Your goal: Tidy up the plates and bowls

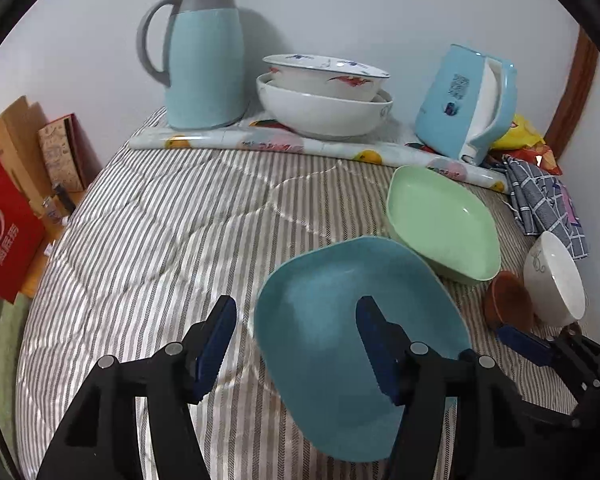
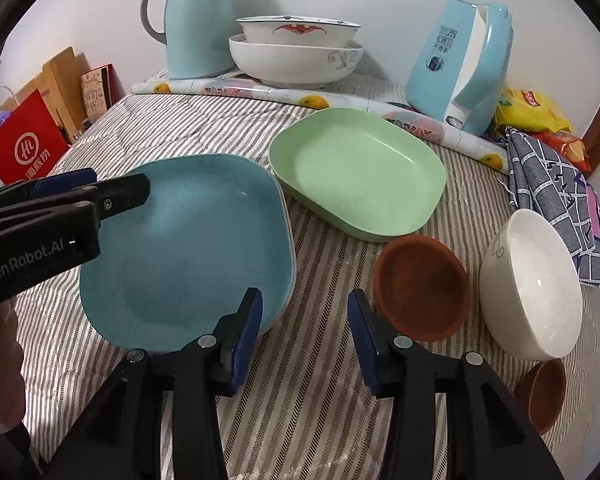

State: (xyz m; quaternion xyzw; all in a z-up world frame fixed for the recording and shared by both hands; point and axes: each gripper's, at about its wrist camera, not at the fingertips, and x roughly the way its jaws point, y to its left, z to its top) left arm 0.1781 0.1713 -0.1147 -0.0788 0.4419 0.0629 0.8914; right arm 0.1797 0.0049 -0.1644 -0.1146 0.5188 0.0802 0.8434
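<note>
Blue plate (image 1: 340,316) resting flat on striped cloth (image 1: 160,232), rim edge against green dish (image 1: 444,224). Left gripper (image 1: 296,344) released, jaws straddling the plate's left rim without pressing. Right gripper (image 2: 304,336) likewise released, nothing between the jaws, plate's right edge just beside one finger. Step judged: plate set down, both tongs letting go. Next likely: picking up brown saucer (image 2: 420,286) or white bowl (image 2: 532,284); calls for a clean approach over the rim.

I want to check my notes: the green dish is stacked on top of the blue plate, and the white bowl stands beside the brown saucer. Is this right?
Not quite. The green dish is not stacked; it sits on the striped cloth beside the blue plate, as the right wrist view shows. The white bowl does stand beside the brown saucer.
</note>
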